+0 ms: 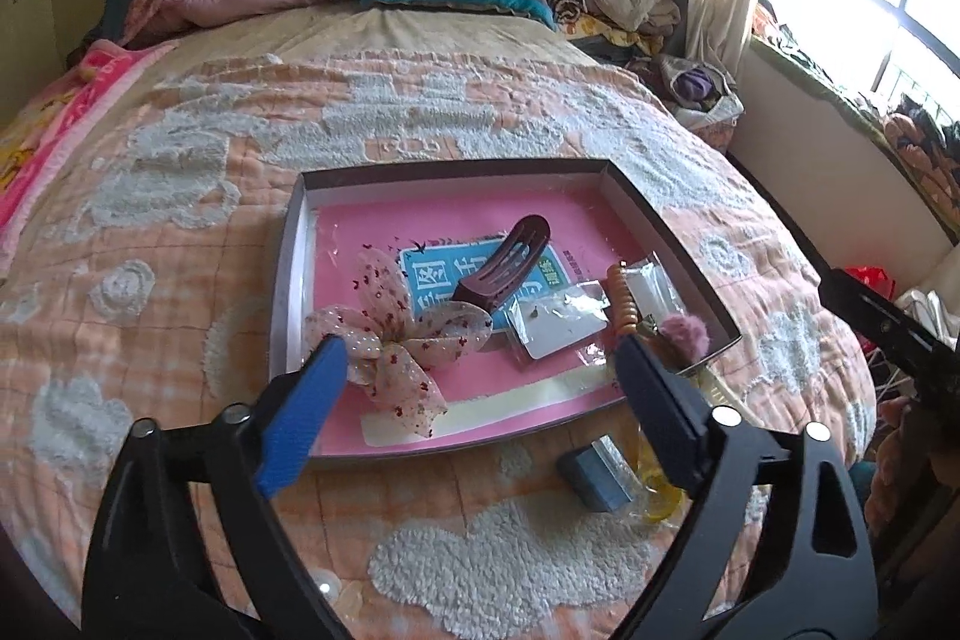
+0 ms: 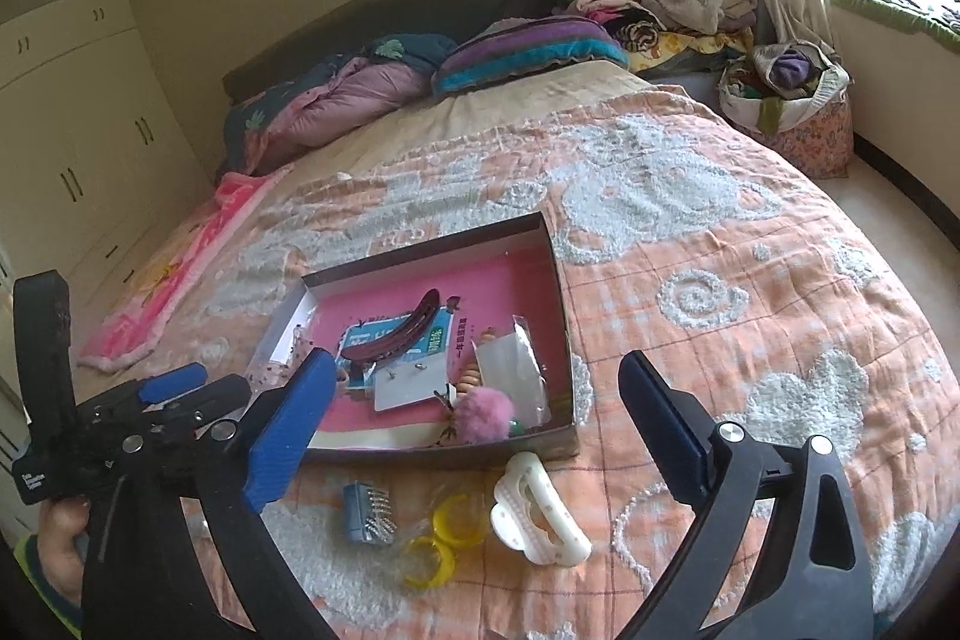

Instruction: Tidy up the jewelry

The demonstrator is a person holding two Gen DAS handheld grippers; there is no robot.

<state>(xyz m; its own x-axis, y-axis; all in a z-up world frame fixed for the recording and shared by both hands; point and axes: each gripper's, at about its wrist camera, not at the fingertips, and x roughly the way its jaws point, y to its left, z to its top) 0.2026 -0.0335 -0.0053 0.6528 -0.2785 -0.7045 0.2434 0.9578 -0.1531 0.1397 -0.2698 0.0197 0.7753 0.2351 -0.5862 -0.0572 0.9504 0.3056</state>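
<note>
Shallow box (image 1: 666, 220) on the bedspread (image 1: 240, 232), pink-lined: holds a lace bow (image 1: 396, 340), brown hair clip (image 1: 501, 262), earring card (image 1: 558, 322), bead bracelet (image 1: 621, 295), pink pompom (image 2: 483, 415).

On the bedspread beside the box: white claw clip (image 2: 540, 508), yellow rings (image 2: 447, 538), blue comb (image 2: 366, 511).

Left gripper (image 1: 480, 370) and right gripper (image 2: 474, 400): both spread wide, holding nothing.

glossy plastic hair clip (image 1: 503, 261), tufted bedspread (image 1: 198, 196)

Hair clip (image 2: 393, 328) in box (image 2: 555, 280); claw clip (image 2: 540, 511) before it on bed (image 2: 750, 280)
</note>
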